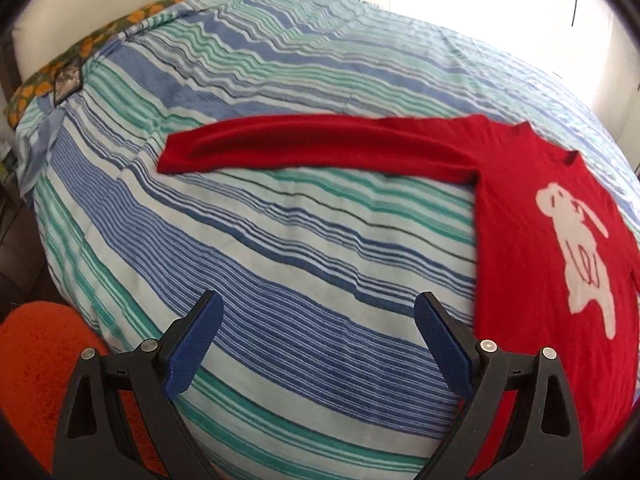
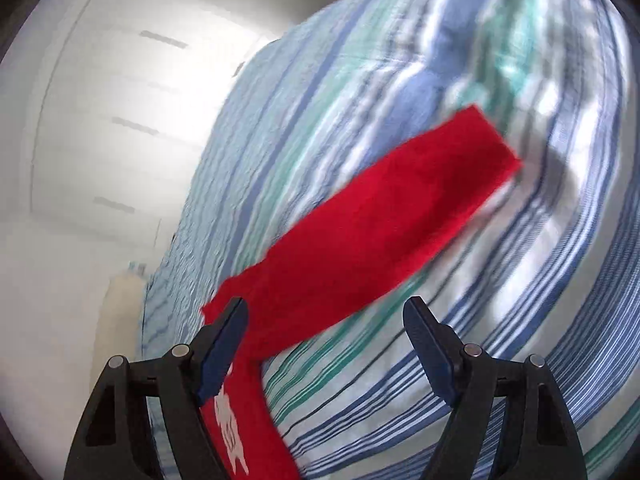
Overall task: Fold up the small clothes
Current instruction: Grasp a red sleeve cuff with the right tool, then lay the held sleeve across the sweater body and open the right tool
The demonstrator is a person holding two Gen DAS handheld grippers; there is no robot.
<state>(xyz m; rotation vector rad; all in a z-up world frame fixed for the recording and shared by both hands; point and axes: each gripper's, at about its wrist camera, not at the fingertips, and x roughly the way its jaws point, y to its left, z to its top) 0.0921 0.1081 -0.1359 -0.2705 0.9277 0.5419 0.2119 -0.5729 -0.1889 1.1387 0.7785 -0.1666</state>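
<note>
A small red sweater (image 1: 532,216) with a white animal figure lies flat on the striped bedspread (image 1: 280,240). One long sleeve (image 1: 304,146) stretches out to the left. My left gripper (image 1: 318,312) is open and empty, held above the bedspread in front of the sweater's body. In the right wrist view the sweater (image 2: 360,232) shows with its sleeve reaching up to the right. My right gripper (image 2: 326,316) is open and empty just above the sweater near the shoulder. This view is blurred.
An orange rug (image 1: 36,360) lies on the floor at the lower left. A patterned pillow (image 1: 52,76) sits at the bed's far left. A white wardrobe (image 2: 100,120) stands beyond the bed in the right wrist view.
</note>
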